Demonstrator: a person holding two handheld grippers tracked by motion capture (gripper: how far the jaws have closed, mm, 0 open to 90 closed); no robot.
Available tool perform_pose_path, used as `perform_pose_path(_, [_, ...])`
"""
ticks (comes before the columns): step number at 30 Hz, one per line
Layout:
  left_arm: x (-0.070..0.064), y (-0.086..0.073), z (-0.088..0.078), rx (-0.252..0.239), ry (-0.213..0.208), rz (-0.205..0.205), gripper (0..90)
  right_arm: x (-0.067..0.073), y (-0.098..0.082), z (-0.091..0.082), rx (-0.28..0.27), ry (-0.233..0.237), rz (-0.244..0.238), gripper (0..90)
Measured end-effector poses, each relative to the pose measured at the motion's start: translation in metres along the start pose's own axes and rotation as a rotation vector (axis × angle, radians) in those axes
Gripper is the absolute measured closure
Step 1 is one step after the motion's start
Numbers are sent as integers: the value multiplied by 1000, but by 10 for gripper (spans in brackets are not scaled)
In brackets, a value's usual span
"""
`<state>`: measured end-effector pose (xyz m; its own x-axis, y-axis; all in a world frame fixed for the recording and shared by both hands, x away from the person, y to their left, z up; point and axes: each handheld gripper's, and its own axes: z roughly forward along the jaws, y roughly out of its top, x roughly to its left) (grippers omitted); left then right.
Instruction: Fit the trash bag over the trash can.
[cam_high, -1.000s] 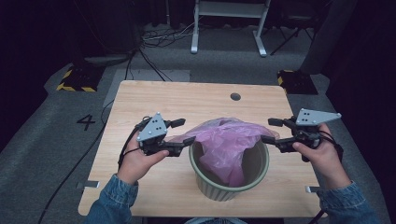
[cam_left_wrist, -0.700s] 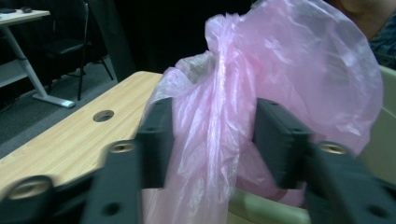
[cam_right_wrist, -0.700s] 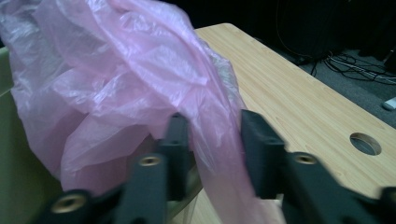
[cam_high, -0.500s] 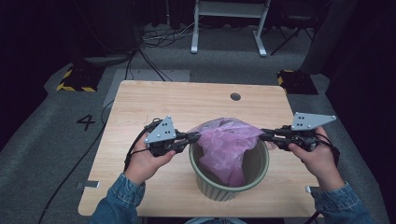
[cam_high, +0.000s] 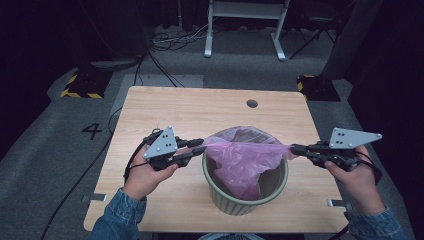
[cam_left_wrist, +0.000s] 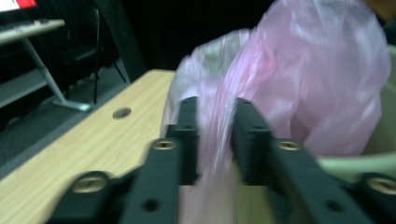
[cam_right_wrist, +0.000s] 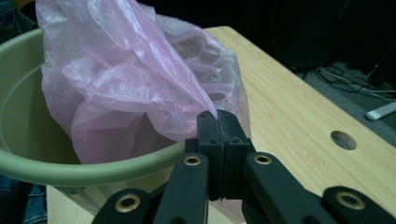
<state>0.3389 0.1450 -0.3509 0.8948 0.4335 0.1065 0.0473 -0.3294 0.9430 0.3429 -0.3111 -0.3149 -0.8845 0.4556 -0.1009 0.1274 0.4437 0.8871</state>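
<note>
A pale green bin (cam_high: 278, 186) stands on the near middle of the wooden table (cam_high: 190, 110), with a pink plastic bag (cam_high: 245, 159) bunched inside it. At the bin's left rim, my left gripper (cam_high: 199, 146) has just been opening. In the left gripper view its jaws stand apart with bag film (cam_left_wrist: 317, 70) hanging loose between them. My right gripper (cam_high: 295, 149) is shut on the bag's right edge and holds it stretched past the rim. The right gripper view shows the closed tips (cam_right_wrist: 218, 116) pinching the film (cam_right_wrist: 126, 70) above the bin rim (cam_right_wrist: 46, 172).
A round cable hole (cam_high: 252, 103) sits in the table's far right part. Beyond the table are a white stand's legs (cam_high: 207, 45) and floor cables (cam_high: 165, 42). A "4" (cam_high: 92, 131) is marked on the floor at left. Bare tabletop lies behind the bin.
Both grippers closed on the bag's edges. The right one then pulled its edge out to the right past the rim, and the left jaws parted again.
</note>
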Motion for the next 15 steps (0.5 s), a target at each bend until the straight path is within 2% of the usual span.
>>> perform_pose_path(1, [1, -3, 0, 4, 3, -7, 611, 0, -1, -3, -6, -3, 4, 898])
perform_pose_path(2, [2, -6, -1, 15, -10, -24, 606, 0, -3, -5, -11, -6, 7, 898])
perform_pose_path(3, [4, -9, -2, 13, -19, -31, 639, 0, -4, -7, -12, -9, 11, 898])
perform_pose_path(6, [4, -12, -7, 9, -34, -33, 850, 0, -9, -11, -22, -8, 22, 898])
perform_pose_path(7, [3, -12, -9, -1, -39, -31, 883, 1, -10, -12, -25, -5, 22, 898])
perform_pose_path(10, [-4, -11, -16, -24, -41, 6, 893, 9, -14, -17, -38, 11, 9, 898])
perform_pose_path(13, [-12, -15, -20, -54, -89, 8, 891, 20, -21, -21, -42, 16, -5, 897])
perform_pose_path(15, [-18, -22, -20, -46, -115, 18, 888, 28, -27, -22, -34, 26, -10, 897])
